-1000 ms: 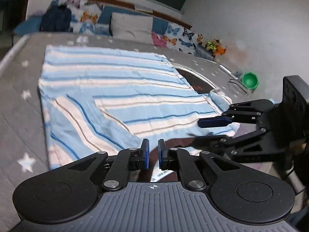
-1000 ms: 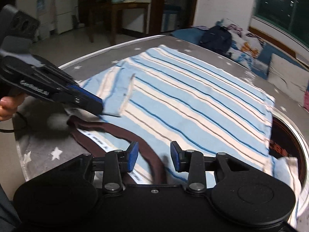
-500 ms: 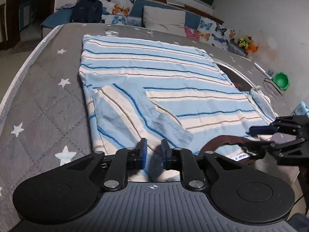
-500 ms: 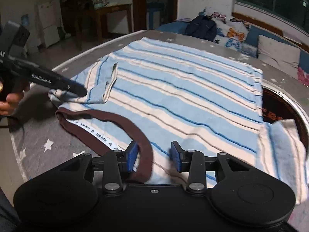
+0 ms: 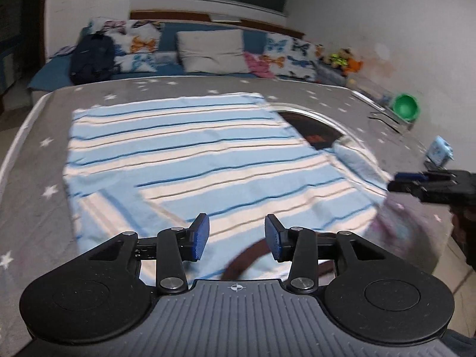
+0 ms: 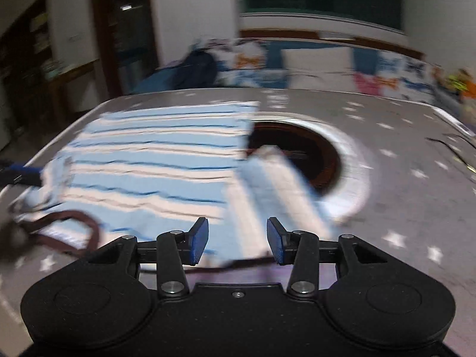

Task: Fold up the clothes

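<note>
A blue and white striped shirt [image 5: 190, 160] lies flat on the grey star-patterned table [image 5: 35, 178], its brown collar [image 5: 247, 257] nearest me. Its left sleeve [image 5: 119, 208] is folded in over the body. My left gripper [image 5: 236, 238] hovers over the collar end; its jaws are opening and nothing is between the pads. In the right wrist view the shirt [image 6: 154, 160] is blurred. My right gripper [image 6: 237, 242] hangs above the spread right sleeve [image 6: 273, 190], its jaws opening and holding nothing. Each gripper shows in the other's view: right gripper [image 5: 416, 181], left gripper [image 6: 20, 174].
A dark round hole [image 6: 312, 154] in the table lies partly under the right sleeve. A green bowl [image 5: 404, 107] and a small blue box [image 5: 440, 151] stand at the far right edge. Pillows [image 5: 211, 50] and a dark backpack [image 5: 92, 56] sit behind the table.
My left gripper's jaws went from almost shut to wide apart, and it drew back from the folded left sleeve. My right gripper swung right, from the collar to the right sleeve.
</note>
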A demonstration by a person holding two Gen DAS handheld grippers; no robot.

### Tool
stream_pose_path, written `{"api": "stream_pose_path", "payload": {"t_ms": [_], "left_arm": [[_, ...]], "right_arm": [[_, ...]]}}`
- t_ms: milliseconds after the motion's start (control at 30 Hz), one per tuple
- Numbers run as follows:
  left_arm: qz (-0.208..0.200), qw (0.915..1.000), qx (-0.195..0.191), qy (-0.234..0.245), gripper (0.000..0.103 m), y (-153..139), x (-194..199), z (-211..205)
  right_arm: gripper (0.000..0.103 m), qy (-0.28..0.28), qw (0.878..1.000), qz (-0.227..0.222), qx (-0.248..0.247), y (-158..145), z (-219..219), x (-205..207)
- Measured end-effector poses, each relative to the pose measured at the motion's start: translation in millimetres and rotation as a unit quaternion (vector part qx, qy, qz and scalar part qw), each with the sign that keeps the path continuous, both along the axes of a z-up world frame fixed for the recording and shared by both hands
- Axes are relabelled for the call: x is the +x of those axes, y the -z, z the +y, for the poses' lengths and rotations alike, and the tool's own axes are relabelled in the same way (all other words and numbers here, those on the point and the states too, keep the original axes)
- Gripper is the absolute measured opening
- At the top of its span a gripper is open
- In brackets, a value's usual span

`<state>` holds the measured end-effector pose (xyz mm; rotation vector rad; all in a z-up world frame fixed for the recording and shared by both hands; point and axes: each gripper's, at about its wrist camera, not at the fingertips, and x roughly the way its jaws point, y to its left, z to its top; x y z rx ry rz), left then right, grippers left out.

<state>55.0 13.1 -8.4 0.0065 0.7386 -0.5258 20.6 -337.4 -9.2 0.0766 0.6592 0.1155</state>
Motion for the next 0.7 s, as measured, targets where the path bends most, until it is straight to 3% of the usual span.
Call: {"api": "stream_pose_path", "payload": {"t_ms": [167,567,633,700], "left_arm": [[0.001,0.9990,0.003,0.044,0.044,3,-3,-38],[0.014,0.9938,0.023,0.108,0.045,27,-7,-100],[0.019,0.9927,0.032,0.115,0.045,34,-7,-107],[0.021,0.9921,0.039,0.117,0.045,38,-8,-110]], "right_arm": [[0.046,0.045,0.999,0.009,0.000,16,-22,15],[0.046,0.066,0.997,0.020,0.025,39,-38,29],[0.042,0.064,0.997,0.020,0.025,38,-37,28],[0.018,0.064,0.997,0.016,0.031,34,-36,26]]}}
